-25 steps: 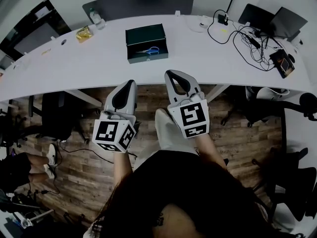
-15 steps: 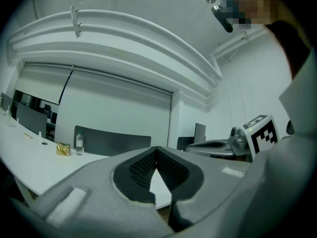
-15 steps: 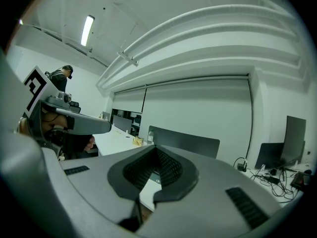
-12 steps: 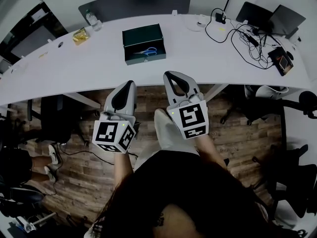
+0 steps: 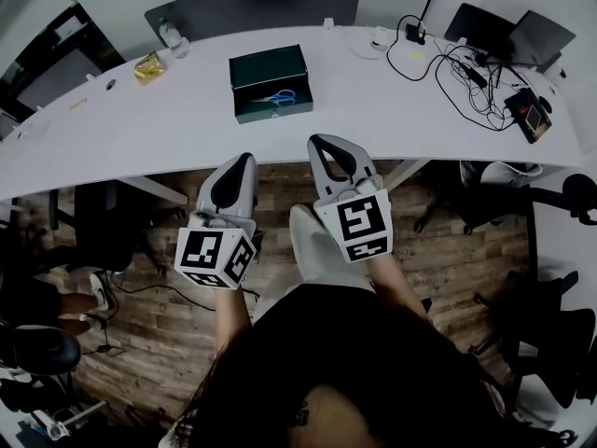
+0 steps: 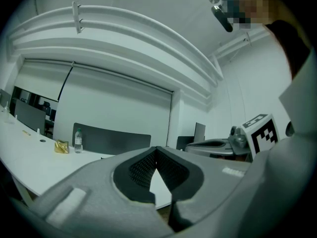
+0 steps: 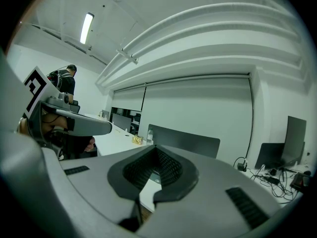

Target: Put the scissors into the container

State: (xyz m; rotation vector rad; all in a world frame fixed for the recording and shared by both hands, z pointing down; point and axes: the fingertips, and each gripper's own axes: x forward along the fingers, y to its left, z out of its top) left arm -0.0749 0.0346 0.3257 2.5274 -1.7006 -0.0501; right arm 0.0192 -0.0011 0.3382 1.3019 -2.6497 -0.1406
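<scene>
The scissors (image 5: 278, 97) (in the container (image 5: 270, 113)) show too small to tell their blades.

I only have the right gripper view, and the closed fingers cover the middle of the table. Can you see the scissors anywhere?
Observer: Yes. In the head view the scissors lie inside the dark container on the white table.
Operator: Is the left gripper carrying anything?
Observer: No. The left gripper view shows the left gripper with its fingers meeting at the tips and nothing between them.
Operator: How close are we to the container?
Observer: Not close. The right gripper and the left one reach only the table's near edge. The container sits farther back on the table top.
</scene>
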